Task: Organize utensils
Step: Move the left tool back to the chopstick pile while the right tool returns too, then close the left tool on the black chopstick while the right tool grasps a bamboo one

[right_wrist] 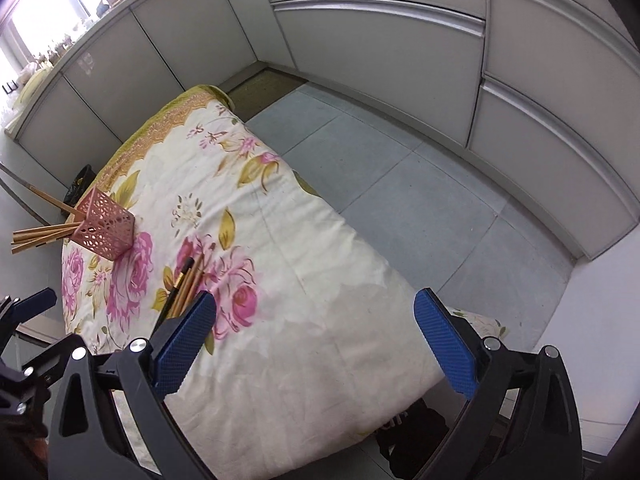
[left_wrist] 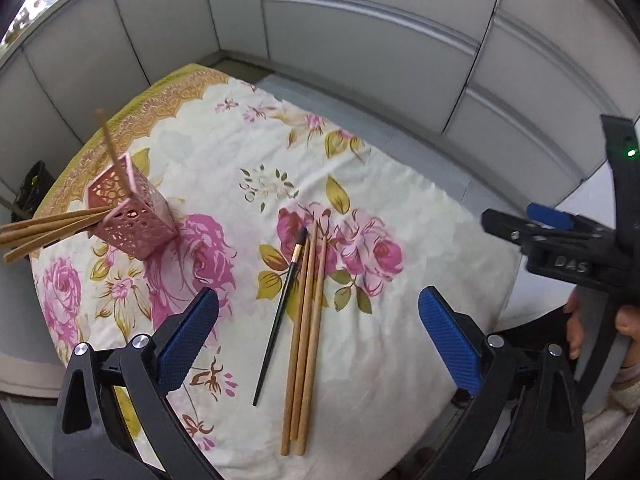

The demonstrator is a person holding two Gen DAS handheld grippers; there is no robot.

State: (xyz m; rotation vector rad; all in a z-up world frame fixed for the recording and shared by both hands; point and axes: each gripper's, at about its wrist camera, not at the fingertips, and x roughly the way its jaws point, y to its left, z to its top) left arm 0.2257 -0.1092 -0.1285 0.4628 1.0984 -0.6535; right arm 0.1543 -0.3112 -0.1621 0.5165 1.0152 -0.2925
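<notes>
A pink perforated holder stands on the floral cloth at the left, with several wooden chopsticks leaning out of it. Three loose chopsticks and a black brush lie side by side mid-cloth. My left gripper hangs open above them, one blue pad on each side and touching nothing. My right gripper is open over bare cloth to the right of them, its left finger hiding their near ends. Each gripper shows at the edge of the other's view, the right gripper and the left gripper.
Grey panel walls enclose the space behind and to the left. Grey floor lies past the cloth's right edge. A black bin stands beyond the holder. A person's fingers grip the right tool's handle.
</notes>
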